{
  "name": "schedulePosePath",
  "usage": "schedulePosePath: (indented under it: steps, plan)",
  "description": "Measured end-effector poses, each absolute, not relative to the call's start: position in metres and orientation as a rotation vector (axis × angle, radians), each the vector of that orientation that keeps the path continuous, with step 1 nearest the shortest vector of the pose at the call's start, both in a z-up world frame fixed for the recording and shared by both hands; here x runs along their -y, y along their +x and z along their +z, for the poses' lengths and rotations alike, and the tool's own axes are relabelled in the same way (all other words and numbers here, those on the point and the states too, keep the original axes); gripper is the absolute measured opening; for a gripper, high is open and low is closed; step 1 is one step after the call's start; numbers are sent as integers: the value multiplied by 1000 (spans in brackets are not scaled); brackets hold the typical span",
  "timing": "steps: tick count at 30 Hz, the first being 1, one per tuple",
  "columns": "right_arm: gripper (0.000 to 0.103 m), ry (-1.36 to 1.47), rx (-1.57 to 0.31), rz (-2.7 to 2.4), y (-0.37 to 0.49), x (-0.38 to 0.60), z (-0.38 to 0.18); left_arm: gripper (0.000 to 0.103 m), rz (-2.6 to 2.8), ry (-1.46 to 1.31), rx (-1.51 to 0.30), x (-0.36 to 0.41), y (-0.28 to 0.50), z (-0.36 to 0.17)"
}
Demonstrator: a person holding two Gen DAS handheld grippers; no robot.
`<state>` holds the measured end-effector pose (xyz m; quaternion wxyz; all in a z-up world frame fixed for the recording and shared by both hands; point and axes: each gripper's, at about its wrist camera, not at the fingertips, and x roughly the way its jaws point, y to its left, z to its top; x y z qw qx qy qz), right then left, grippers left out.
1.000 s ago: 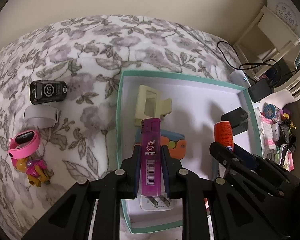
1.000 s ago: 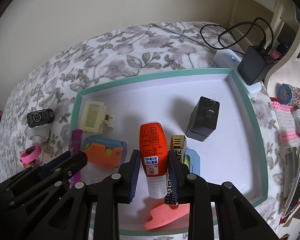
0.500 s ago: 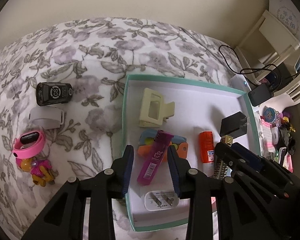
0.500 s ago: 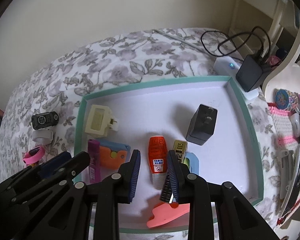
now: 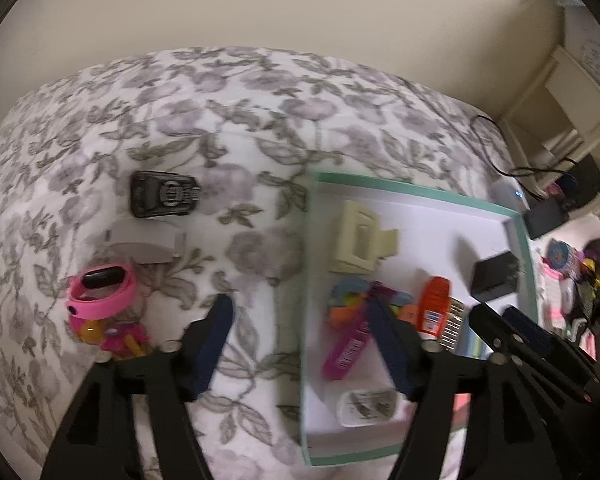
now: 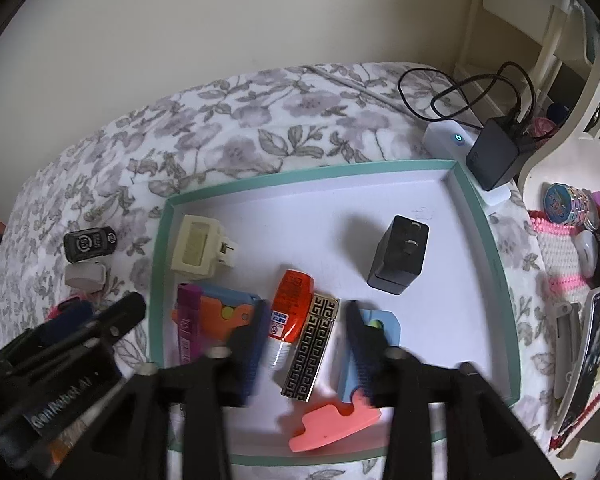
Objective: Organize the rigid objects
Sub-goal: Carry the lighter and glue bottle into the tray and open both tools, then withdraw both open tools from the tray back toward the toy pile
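Observation:
A teal-rimmed white tray (image 6: 312, 170) lies on a flowered bedspread. My left gripper (image 5: 300, 332) hangs over the tray's left rim (image 5: 306, 280), its jaws opening with nothing between them. The purple lighter (image 5: 348, 352) lies loose in the tray beside its right finger. My right gripper (image 6: 306, 332) hovers above the orange bottle (image 6: 290, 312) and a gold-and-black patterned lighter (image 6: 312, 352). Its jaws are opening and the pads touch neither. Outside the tray on the left lie a black key fob (image 5: 164, 194), a grey piece (image 5: 144, 244), a pink wristband (image 5: 102, 292) and a small toy (image 5: 116, 332).
The tray also holds a cream adapter (image 6: 198, 246), a black charger (image 6: 400, 256), a white plug (image 5: 366, 402) and orange, blue and coral flat pieces. A white power strip with a black adapter (image 6: 496, 156) and cable sits behind the tray. A phone (image 6: 588, 352) and clutter lie on the right.
The left gripper let go of the purple lighter, which now lies in the tray, and shifted left while widening. The right gripper released the orange bottle and lifted off it.

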<state>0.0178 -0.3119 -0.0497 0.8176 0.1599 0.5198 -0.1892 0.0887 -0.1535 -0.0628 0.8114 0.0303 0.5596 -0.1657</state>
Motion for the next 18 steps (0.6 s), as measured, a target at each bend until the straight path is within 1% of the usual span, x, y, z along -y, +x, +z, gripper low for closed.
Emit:
schedulePosePath:
  steps: [1, 2, 5, 7, 8, 11, 12, 13, 18]
  plan:
    - [68, 342, -1106, -405, 18, 312, -50, 81, -337, 64, -1192, 150, 90, -63]
    - [69, 344, -1103, -407, 18, 312, -50, 86, -323, 63, -1189, 148, 92, -64]
    - [73, 342, -1103, -406, 18, 312, -51, 87, -281, 59, -1184, 139, 96, -65]
    - [84, 334, -1104, -407, 18, 311, -51, 89, -256, 58, -1185, 134, 99, -67]
    - [86, 329, -1102, -409, 18, 311, -52, 94, -244, 56, -1186, 131, 99, -67]
    - [92, 325, -1096, -411, 19, 311, -51, 95, -209, 32, -1188, 122, 104, -70]
    - [99, 326, -1092, -411, 19, 311, -51, 95, -200, 17, -1189, 118, 105, -71]
    - [103, 326, -1088, -411, 19, 311, -50, 95, -194, -1, -1189, 114, 107, -71]
    - [103, 306, -1088, -409, 21, 309, -51, 95, -171, -51, -1176, 98, 112, -70]
